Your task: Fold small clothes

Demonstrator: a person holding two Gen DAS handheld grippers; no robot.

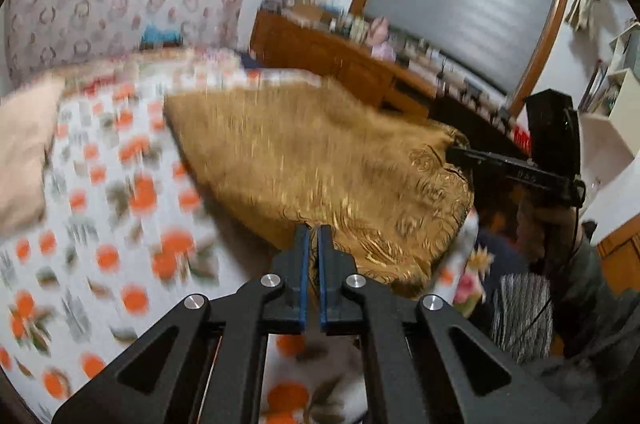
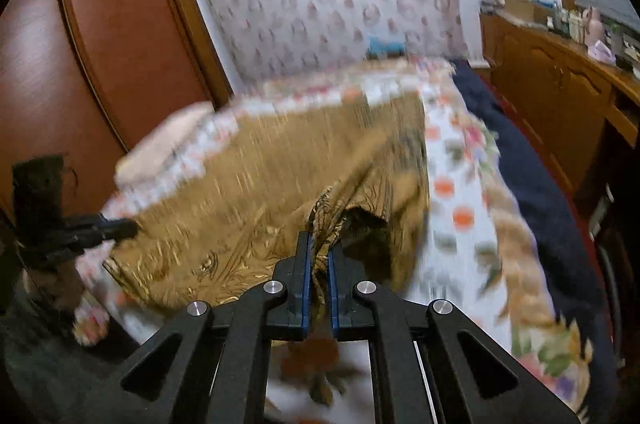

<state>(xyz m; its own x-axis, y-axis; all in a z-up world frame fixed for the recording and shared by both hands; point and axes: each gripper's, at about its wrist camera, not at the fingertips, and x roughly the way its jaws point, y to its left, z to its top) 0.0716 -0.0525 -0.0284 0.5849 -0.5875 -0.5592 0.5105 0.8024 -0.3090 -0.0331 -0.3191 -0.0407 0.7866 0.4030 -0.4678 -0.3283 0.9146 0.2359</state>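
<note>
A golden-brown patterned garment (image 1: 320,160) lies spread over the bed, its near edge raised off the sheet. In the left wrist view my left gripper (image 1: 314,230) is shut, with the garment's near edge at its blue pads. The right gripper (image 1: 452,152) pinches the garment's far right corner. In the right wrist view my right gripper (image 2: 319,244) is shut on a bunched fold of the garment (image 2: 280,176), cloth showing between the pads. At the left of that view, the left gripper (image 2: 128,224) grips the opposite corner. The pictures are blurred.
The bed wears a white sheet with orange flowers (image 1: 120,224). A beige pillow (image 1: 20,160) lies at its left. A dark blue blanket (image 2: 520,160) runs along the right side. A wooden dresser (image 1: 340,56) and a brown wardrobe (image 2: 100,44) flank the bed. A person's hand (image 1: 560,224) holds the right gripper.
</note>
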